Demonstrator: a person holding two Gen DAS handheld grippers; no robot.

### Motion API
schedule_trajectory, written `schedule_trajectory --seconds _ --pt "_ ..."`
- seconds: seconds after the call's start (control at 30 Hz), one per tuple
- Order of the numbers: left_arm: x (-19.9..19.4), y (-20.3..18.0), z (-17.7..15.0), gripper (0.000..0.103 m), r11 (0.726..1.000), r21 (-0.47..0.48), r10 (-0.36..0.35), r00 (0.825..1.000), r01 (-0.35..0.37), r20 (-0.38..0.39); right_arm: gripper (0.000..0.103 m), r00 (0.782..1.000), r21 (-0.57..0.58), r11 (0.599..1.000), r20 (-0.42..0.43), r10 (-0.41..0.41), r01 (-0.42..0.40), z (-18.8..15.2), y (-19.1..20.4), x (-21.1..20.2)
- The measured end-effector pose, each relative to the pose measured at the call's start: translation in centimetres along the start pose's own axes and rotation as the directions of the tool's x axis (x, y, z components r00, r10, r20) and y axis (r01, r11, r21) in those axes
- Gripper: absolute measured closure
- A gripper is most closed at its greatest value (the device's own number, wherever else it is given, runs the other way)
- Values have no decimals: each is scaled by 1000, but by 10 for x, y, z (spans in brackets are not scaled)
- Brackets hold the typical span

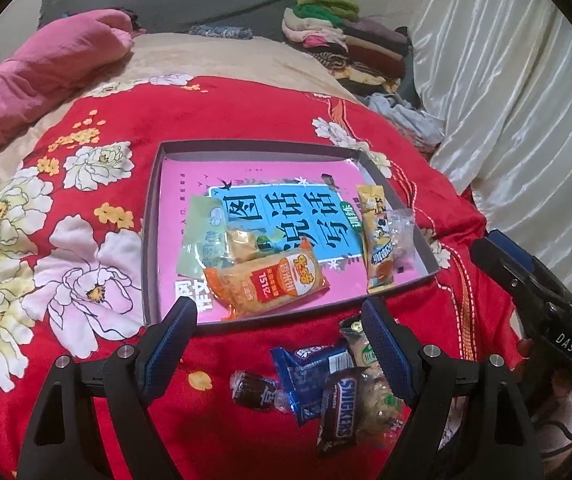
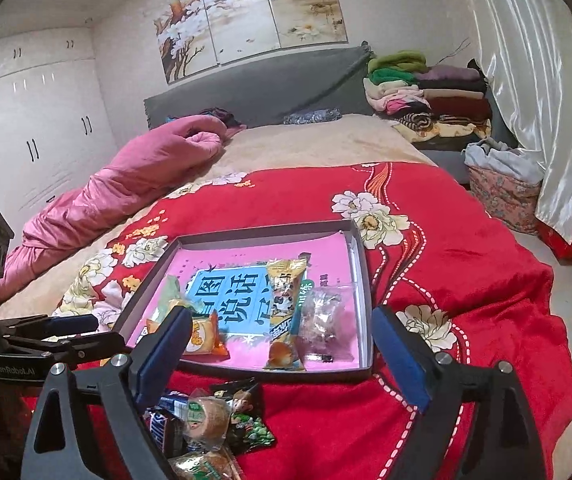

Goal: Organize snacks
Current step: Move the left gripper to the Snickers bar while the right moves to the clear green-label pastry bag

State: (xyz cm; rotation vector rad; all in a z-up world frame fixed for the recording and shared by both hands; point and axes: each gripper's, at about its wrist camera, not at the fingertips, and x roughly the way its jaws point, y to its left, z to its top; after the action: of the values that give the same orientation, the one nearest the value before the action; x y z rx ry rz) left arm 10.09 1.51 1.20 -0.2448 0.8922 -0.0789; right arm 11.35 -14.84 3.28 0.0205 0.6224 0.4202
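The snacks I am sorting sit in two groups on the bed: some already lie in the shallow grey box (image 1: 153,216), and a loose pile waits on the red floral blanket (image 1: 245,120) just in front of the box's near wall. Inside the box, over a pink book (image 1: 189,168) with a blue title panel, I see an orange packet (image 1: 269,282) partly covering a pale green one (image 1: 199,240) at the left, and a long yellow stick pack (image 1: 376,236) beside a clear crinkly wrapper (image 1: 400,236) at the right. In the pile I make out a Snickers bar (image 1: 340,412), a blue packet (image 1: 306,376), a dark wrapped candy (image 1: 253,390) a little apart at the left, and a round cake in clear wrap (image 2: 205,416). My left claw (image 1: 281,336) hangs over the pile with its jaws apart and nothing between the pads. My right claw (image 2: 281,346) stands over the box's near edge, jaws wide apart and empty. Beyond the blanket lie a pink quilt (image 2: 125,184) and a stack of folded clothes (image 2: 426,100) by the grey headboard (image 2: 253,88).
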Motion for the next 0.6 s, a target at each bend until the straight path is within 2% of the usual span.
schedule_trajectory --seconds 0.4,0.6 --pt "1 0 -10 18 1000 8 -23 997 23 -72 12 998 -46 999 -58 13 -16 -12 27 -11" --pt "-1 -2 -14 18 999 24 -28 996 30 -81 12 995 -74 997 -103 20 -27 -27 35 -17"
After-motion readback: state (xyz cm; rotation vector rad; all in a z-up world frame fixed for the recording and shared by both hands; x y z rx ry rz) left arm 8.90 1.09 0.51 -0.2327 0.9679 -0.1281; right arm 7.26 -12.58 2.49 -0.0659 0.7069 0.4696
